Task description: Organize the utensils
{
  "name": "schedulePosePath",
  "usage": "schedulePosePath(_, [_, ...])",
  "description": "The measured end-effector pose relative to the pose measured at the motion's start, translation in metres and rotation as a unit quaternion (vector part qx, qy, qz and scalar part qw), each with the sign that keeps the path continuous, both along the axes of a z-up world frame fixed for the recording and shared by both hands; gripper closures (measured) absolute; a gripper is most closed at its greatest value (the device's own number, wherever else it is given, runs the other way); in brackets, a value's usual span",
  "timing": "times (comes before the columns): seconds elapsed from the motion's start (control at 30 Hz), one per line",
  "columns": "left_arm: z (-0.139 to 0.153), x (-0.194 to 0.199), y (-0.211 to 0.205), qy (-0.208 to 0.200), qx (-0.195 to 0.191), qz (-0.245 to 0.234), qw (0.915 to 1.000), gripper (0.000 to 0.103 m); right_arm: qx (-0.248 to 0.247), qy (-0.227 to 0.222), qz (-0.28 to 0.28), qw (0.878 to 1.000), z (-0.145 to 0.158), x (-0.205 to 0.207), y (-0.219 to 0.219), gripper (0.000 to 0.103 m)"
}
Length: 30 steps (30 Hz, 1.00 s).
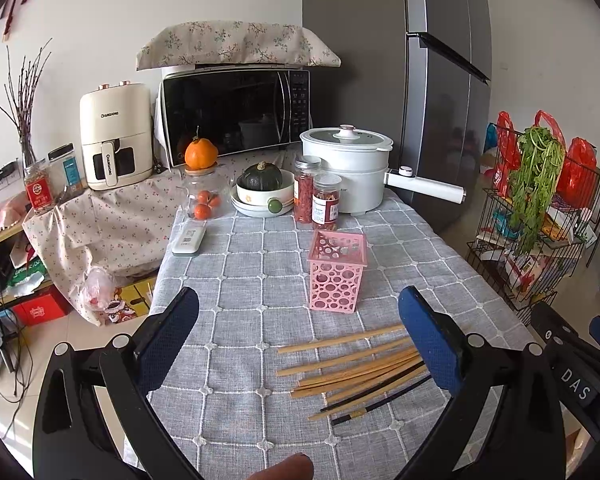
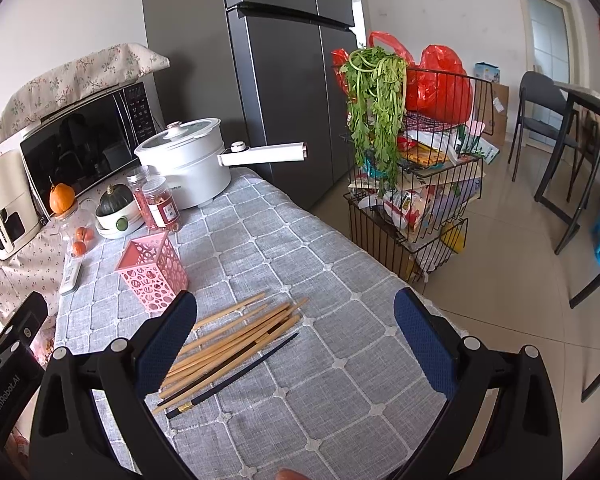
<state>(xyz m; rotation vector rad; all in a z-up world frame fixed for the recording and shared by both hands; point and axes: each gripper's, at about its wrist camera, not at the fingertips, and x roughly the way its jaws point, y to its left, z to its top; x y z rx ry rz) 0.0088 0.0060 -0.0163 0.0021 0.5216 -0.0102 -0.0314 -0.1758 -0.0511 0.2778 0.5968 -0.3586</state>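
Note:
Several wooden chopsticks (image 1: 352,368) and black ones lie in a loose pile on the grey checked tablecloth (image 1: 240,280). They also show in the right wrist view (image 2: 236,340). A pink perforated utensil holder (image 1: 337,270) stands upright and empty behind the pile; it also shows in the right wrist view (image 2: 152,272). My left gripper (image 1: 300,336) is open and empty above the table, the pile near its right finger. My right gripper (image 2: 296,336) is open and empty, the pile beneath its left finger.
At the table's back stand a white electric pot (image 1: 346,168), two spice jars (image 1: 318,196), a bowl with a squash (image 1: 260,192), a jar of oranges (image 1: 204,196) and a remote (image 1: 189,240). A wire rack (image 2: 416,184) with bags and greens stands right of the table.

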Motion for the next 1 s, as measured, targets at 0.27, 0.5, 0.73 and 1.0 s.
schedulePosePath(0.27, [-0.0011,-0.0004,0.0024,0.001,0.001,0.0,1.0,0.007,-0.001,0.003,0.001,1.0,-0.0014,-0.0006,0.0008,0.007])
schedulePosePath(0.5, [-0.0014,0.0001,0.0025,0.002,0.002,0.0,1.0,0.007,-0.001,0.004,0.002,1.0,-0.0025,-0.0001,0.0014,0.007])
schedulePosePath(0.73, [-0.0026,0.0004,0.0038,0.003,0.003,0.001,1.0,0.007,0.0,0.006,0.002,1.0,-0.0038,0.0004,0.0022,0.007])
schedulePosePath(1.0, [-0.0082,-0.0003,0.0083,0.008,0.004,0.002,1.0,0.007,-0.002,0.008,0.003,1.0,-0.0048,0.0015,0.0032,0.007])
